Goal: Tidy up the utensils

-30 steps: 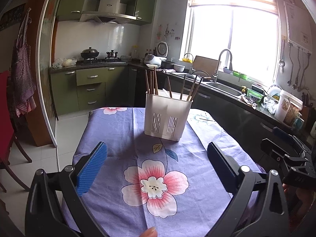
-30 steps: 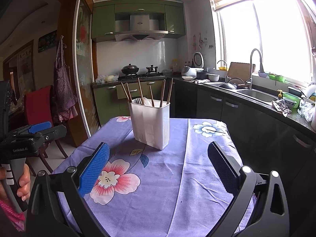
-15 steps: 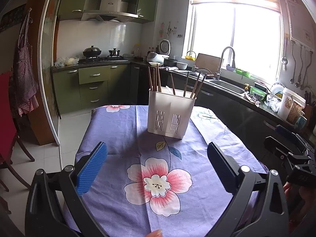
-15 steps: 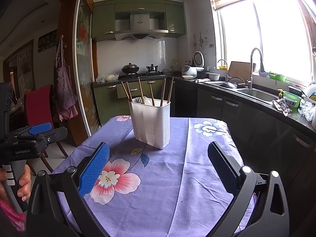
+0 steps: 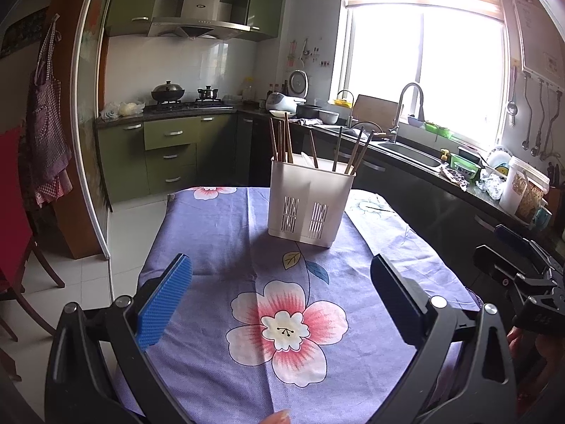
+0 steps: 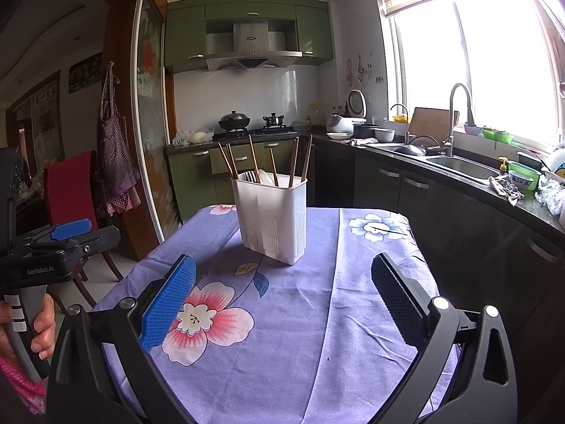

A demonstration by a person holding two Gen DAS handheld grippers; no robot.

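Raised slightly, left tongs (image 5: 280, 296) and right tongs (image 6: 282, 298) hover wide open, empty, facing the utensil holder (image 5: 310, 201).

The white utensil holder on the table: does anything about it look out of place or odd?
Nothing looks damaged or spilled. The white utensil holder stands upright on the flowered tablecloth. The chopsticks inside lean in different directions, spread over the compartments instead of gathered together. Both tools, left and right, are open and hold nothing.

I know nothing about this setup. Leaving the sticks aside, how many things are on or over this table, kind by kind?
Hand-held grippers: 2, the left gripper and the right gripper, both with jaws open
White utensil holder: 1
Flowered tablecloth: 1
Total: 4
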